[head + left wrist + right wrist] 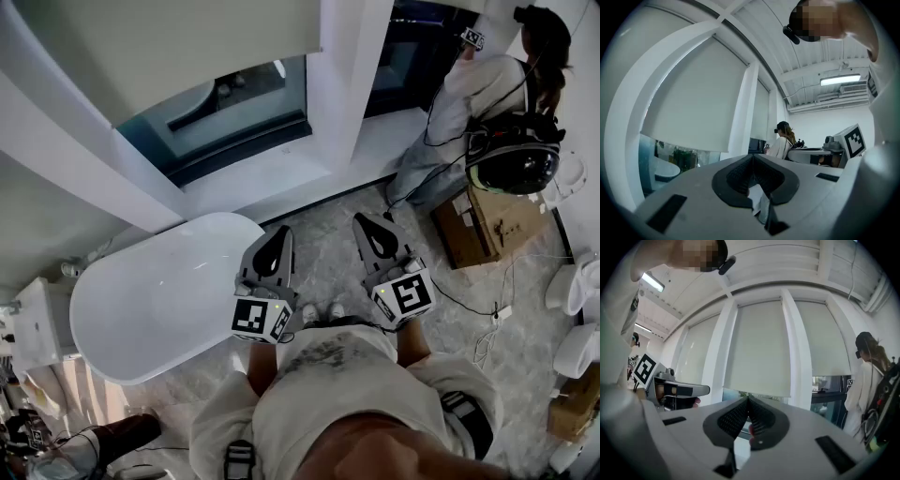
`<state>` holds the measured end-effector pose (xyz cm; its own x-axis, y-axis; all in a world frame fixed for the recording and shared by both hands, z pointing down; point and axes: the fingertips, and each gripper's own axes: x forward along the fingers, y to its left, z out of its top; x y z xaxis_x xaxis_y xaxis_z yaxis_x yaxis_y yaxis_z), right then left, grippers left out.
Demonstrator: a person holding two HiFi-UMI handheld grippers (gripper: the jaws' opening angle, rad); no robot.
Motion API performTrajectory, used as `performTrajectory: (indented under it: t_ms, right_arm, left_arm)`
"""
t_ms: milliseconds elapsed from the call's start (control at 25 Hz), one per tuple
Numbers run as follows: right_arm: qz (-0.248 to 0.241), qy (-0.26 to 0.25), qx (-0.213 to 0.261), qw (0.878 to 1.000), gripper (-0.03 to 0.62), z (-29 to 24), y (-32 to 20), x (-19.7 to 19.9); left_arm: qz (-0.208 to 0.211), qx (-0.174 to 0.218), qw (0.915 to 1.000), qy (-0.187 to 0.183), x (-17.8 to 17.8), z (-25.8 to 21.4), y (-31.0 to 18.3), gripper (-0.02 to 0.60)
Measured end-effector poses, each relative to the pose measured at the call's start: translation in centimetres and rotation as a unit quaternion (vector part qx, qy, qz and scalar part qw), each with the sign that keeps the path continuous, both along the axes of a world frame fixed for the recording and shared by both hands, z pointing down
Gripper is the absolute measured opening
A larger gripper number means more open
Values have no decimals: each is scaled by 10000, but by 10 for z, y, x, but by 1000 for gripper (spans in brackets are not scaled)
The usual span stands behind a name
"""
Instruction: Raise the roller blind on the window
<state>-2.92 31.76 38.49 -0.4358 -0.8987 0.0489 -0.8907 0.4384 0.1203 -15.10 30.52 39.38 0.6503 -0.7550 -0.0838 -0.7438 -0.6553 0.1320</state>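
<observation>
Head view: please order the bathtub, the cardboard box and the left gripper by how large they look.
1. bathtub, clearly the largest.
2. cardboard box.
3. left gripper, looks almost box-sized, but it is nearer the camera, so this place is unsure.

The left gripper [278, 234] and right gripper [368, 223] are held side by side at frame centre, fingers pressed together.

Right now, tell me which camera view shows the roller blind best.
The right gripper view: it faces the roller blind squarely and shows it whole, top to hem. The left gripper view shows it at a slant, partly cut off. The head view catches only its lower part at the frame's top.
</observation>
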Motion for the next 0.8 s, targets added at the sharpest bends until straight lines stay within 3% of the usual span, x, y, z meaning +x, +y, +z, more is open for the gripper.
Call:
performTrajectory:
  t_ms: [480,800]
  right_arm:
    - [46,-98,-44,9999,63,6,6,20]
    - [-253,-153,-76,9995,63,8,10,45]
  left_arm:
    - [-63,-36,9999,-124,29,1,9,11]
    - [-200,-27,9996,-200,61,-2,17,11]
